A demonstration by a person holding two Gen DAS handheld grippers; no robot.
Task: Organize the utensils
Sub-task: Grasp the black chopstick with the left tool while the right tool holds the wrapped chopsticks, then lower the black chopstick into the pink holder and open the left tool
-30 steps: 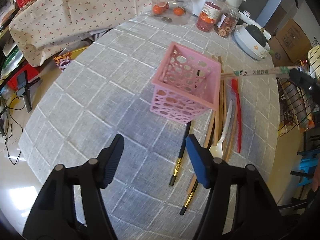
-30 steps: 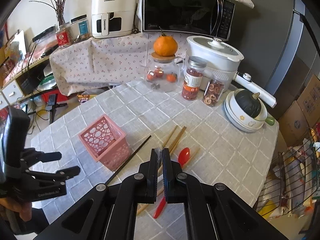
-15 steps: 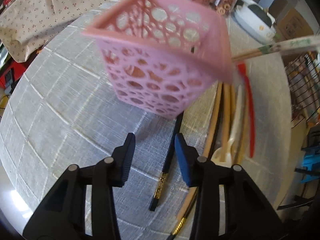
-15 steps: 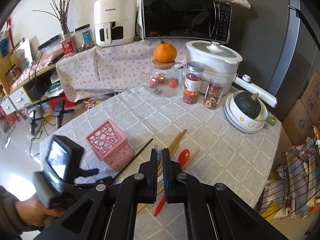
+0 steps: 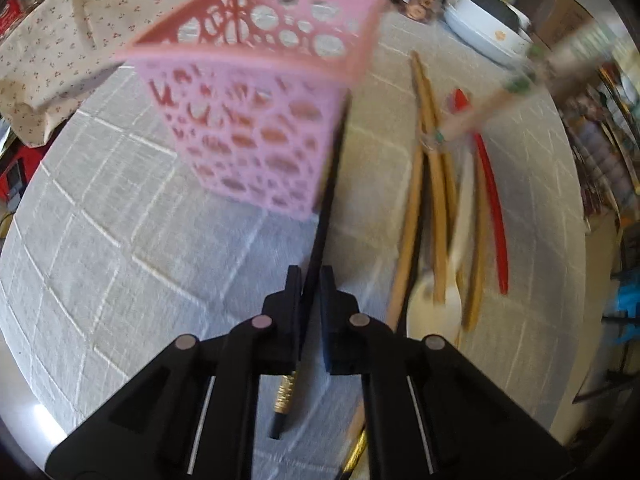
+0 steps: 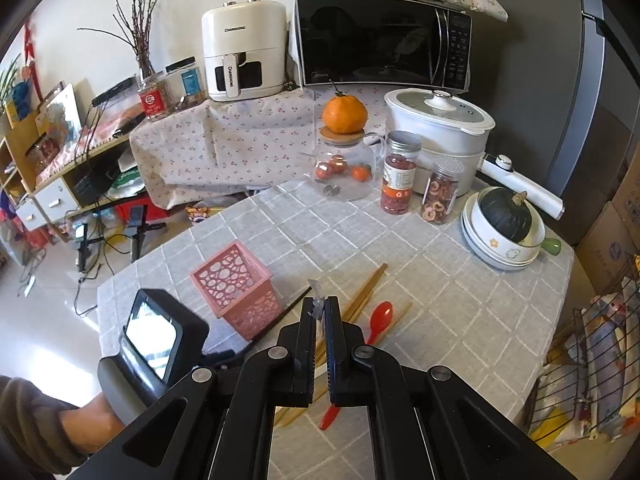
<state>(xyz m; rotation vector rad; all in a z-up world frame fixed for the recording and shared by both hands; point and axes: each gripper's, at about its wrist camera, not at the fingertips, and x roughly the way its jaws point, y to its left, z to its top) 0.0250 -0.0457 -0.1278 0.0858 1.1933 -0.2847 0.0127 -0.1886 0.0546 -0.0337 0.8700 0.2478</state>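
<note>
Left wrist view: my left gripper (image 5: 306,280) is clamped on the black chopstick (image 5: 326,196), which runs up alongside the pink basket (image 5: 256,120) on the grey checked tablecloth (image 5: 120,240). Wooden chopsticks (image 5: 434,184), a white spoon (image 5: 434,308) and a red spoon (image 5: 490,200) lie to the right, blurred.

Right wrist view: my right gripper (image 6: 319,308) is pinched on what looks like a wrapped chopstick pair (image 6: 316,304), hovering above the table, basket (image 6: 236,292) lower left
</note>
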